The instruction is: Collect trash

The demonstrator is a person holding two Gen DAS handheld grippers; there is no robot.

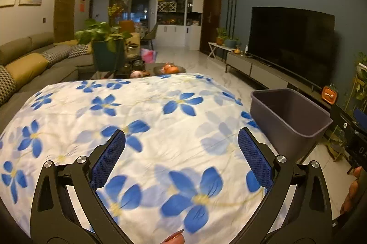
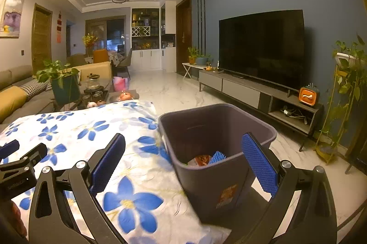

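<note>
A dark purple trash bin [image 2: 213, 177] stands at the right edge of the table covered by a white cloth with blue flowers [image 2: 91, 129]. Inside it lie an orange wrapper [image 2: 201, 160] and a blue ridged piece [image 2: 218, 156]. My right gripper [image 2: 183, 150] is open and empty, just above the bin's near rim. My left gripper [image 1: 181, 147] is open and empty over the cloth [image 1: 160, 129], with the bin [image 1: 289, 120] to its right. No loose trash shows on the cloth.
A sofa [image 1: 34, 60] runs along the left. A low table with a potted plant [image 1: 105, 46] and tea things stands beyond the cloth. A TV [image 2: 261, 46] on a long cabinet lines the right wall, with a plant stand [image 2: 344, 95] beside it.
</note>
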